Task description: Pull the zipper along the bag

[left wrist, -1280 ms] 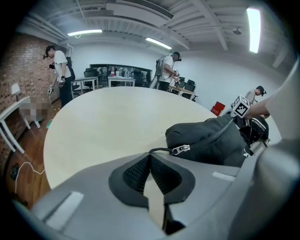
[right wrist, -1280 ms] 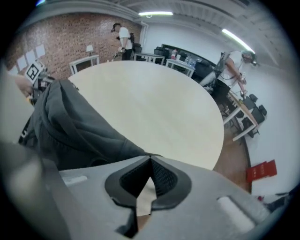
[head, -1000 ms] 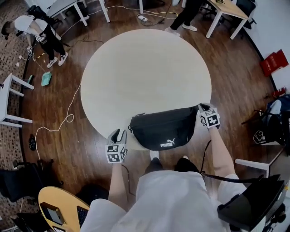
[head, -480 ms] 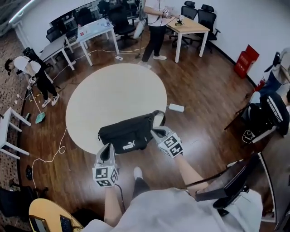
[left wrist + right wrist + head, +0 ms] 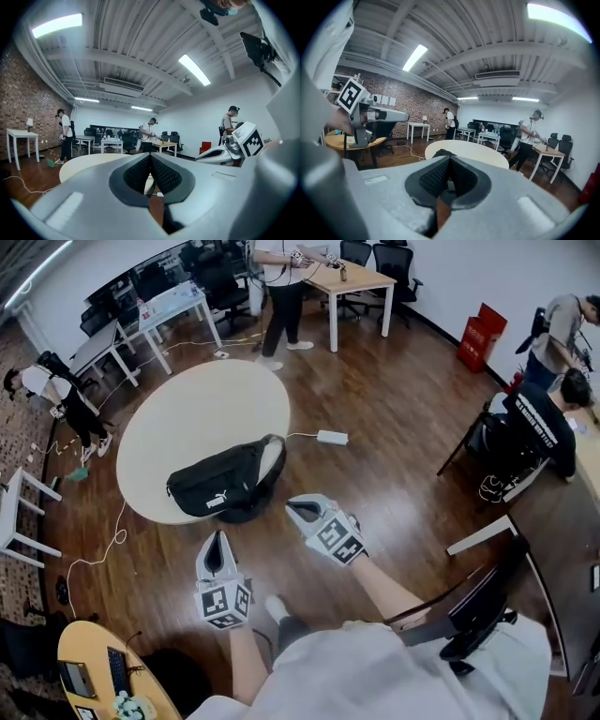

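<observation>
Backed off the black waist bag [image 5: 225, 486], left gripper [image 5: 217, 538] and right gripper [image 5: 298, 510] sit clamped shut, empty — return toward eleven o'clock, open first, brace it on the desk [image 5: 202, 413].

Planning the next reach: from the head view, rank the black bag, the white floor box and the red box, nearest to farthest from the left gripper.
From the left gripper:
1. Black bag, just ahead, on the table edge.
2. White box, on the floor, ahead and right.
3. Red box, far right, by the wall.
</observation>
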Demonstrator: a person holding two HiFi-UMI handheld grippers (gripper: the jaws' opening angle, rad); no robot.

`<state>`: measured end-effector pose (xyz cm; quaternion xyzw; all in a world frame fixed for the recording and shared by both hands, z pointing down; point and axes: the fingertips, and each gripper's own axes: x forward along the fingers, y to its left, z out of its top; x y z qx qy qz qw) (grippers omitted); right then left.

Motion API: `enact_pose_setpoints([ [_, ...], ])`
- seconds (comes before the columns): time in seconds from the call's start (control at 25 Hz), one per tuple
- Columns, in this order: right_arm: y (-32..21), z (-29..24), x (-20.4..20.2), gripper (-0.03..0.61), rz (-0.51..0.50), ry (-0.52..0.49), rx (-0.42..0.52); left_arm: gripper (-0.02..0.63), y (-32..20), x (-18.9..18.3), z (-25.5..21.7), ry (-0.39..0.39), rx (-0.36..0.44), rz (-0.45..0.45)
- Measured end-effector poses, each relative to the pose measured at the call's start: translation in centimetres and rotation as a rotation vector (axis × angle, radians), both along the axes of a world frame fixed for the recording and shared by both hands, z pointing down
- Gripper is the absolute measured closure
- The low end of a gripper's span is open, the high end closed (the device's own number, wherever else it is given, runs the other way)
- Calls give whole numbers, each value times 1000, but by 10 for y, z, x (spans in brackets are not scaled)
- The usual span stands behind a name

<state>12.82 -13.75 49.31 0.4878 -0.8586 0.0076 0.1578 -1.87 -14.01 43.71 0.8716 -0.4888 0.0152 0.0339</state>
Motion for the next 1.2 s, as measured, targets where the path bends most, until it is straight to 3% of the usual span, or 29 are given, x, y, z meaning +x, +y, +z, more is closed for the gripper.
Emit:
enact_pose_setpoints([
  [0.44,35,-96,-49,588,70,28,192,597,30,-19,-35,-18,81,105],
  [0.84,52,-105,-118,588,37,59,196,597,55,-57,-50,-12,109,135],
  [1.2,57,-107,-129,588,34,96,204,597,64,-77,-46,7,101,107],
])
